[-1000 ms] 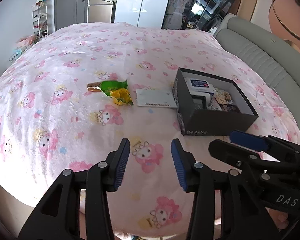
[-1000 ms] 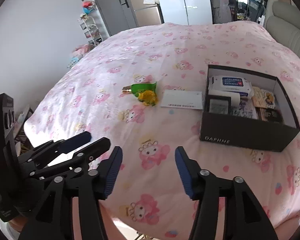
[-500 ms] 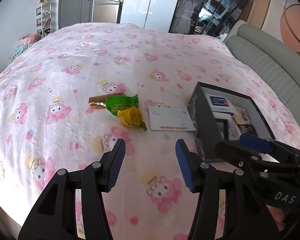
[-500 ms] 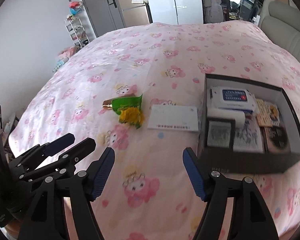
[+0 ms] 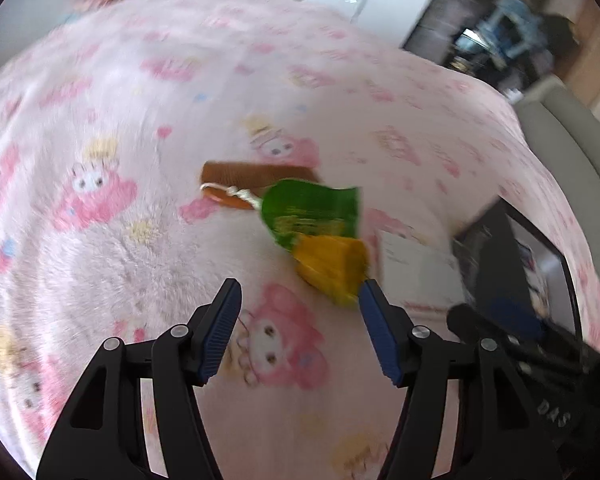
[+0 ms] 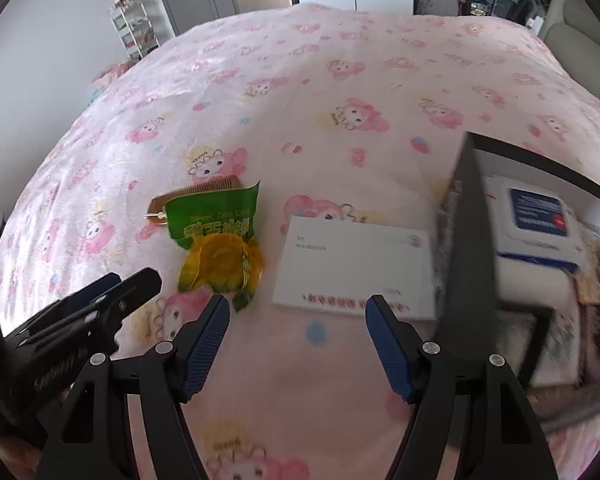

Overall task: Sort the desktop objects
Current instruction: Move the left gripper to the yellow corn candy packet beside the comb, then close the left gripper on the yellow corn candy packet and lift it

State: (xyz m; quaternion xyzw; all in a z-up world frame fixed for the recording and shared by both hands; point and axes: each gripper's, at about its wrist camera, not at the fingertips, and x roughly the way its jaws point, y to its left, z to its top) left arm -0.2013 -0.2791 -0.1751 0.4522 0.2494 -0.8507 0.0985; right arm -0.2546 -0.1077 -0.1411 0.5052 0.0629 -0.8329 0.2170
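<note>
Two wrist views, low over the bedspread [image 5: 100, 240], faced forward; snack packet [image 5: 316, 232] [image 6: 216, 236] and envelope [image 6: 356, 268] shared.

- The left gripper [image 5: 300, 292] has its 2 fingers spread wide apart, with nothing between them.
- Its blue ribbed pads [image 5: 220, 332] face each other across the gap, and the black finger arms run down to the bottom edge of the left wrist view.
- The right gripper [image 6: 298, 308] is also spread wide, its 2 fingers holding nothing.
- Its blue pads [image 6: 388, 348] sit on black arms fixed with silver screws.
- In the right wrist view, the left gripper [image 6: 100, 292] shows at the lower left, pointing up and to the right.
- In the left wrist view, the right gripper [image 5: 500, 320] shows blurred at the lower right.
</note>
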